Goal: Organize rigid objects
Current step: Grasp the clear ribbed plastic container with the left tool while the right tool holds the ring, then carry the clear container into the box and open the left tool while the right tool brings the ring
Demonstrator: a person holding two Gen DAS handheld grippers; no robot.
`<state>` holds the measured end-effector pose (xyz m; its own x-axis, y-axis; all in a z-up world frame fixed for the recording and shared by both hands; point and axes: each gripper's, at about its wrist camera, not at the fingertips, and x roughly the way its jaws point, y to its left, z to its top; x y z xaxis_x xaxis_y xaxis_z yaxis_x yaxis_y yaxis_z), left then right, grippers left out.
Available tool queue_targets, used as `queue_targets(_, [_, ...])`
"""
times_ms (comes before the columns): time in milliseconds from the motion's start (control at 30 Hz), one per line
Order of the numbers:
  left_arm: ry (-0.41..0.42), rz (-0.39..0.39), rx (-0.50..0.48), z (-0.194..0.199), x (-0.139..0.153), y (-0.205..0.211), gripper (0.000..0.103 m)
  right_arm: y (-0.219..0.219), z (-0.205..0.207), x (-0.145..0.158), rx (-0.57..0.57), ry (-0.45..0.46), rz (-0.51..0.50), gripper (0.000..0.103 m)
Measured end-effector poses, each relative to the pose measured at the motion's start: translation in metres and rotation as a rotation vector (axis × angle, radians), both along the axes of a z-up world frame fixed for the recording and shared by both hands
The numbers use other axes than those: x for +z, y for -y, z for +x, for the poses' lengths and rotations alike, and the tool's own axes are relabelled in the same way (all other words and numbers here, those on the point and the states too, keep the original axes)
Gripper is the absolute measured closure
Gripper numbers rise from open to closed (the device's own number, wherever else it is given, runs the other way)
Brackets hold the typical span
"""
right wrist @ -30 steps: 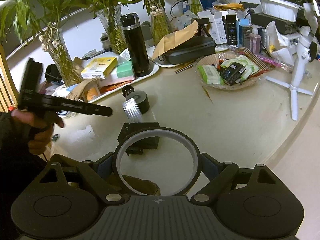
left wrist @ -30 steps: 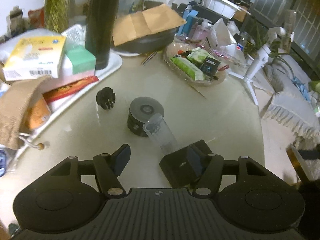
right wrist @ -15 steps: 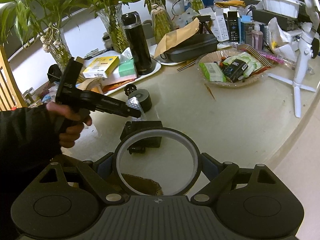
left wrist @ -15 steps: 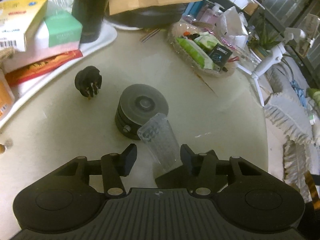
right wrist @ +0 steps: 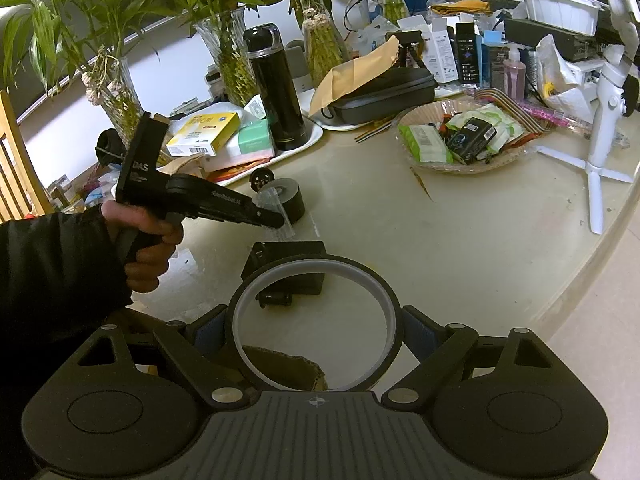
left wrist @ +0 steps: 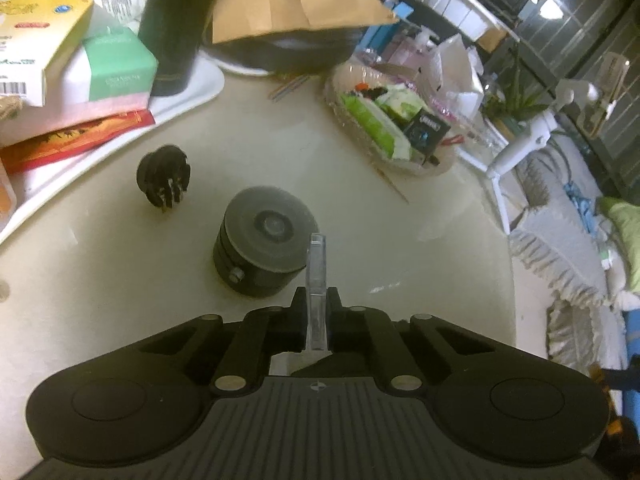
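Since the earlier frame, the left claw has closed from spread to pinching the clear plastic case. The case stands on edge between the fingers, long axis pointing forward, just in front of the black cylinder on the bench. The right claw grips a ring above the bench.
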<state>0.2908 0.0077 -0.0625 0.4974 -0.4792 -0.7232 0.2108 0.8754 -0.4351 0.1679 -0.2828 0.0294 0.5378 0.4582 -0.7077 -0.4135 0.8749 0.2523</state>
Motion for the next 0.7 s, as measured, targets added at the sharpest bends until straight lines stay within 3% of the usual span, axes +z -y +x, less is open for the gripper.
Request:
queue_targets(133, [0.025,-0.020,0.025,-0.006,0.011,-0.003,0.094,-0.002,-0.001,0.000,0.011,0.004,-0.010,0.012])
queue_targets(400, [0.064,0.029,0.029,-0.026,0.037,0.003,0.094,-0.006,-0.003,0.001,0.011,0.015,-0.015,0.012])
queue_targets(700, [0.115,0.070,0.026,-0.061,0.070,0.007,0.094,-0.018,-0.007,0.001,0.006,0.043,-0.090,0.013])
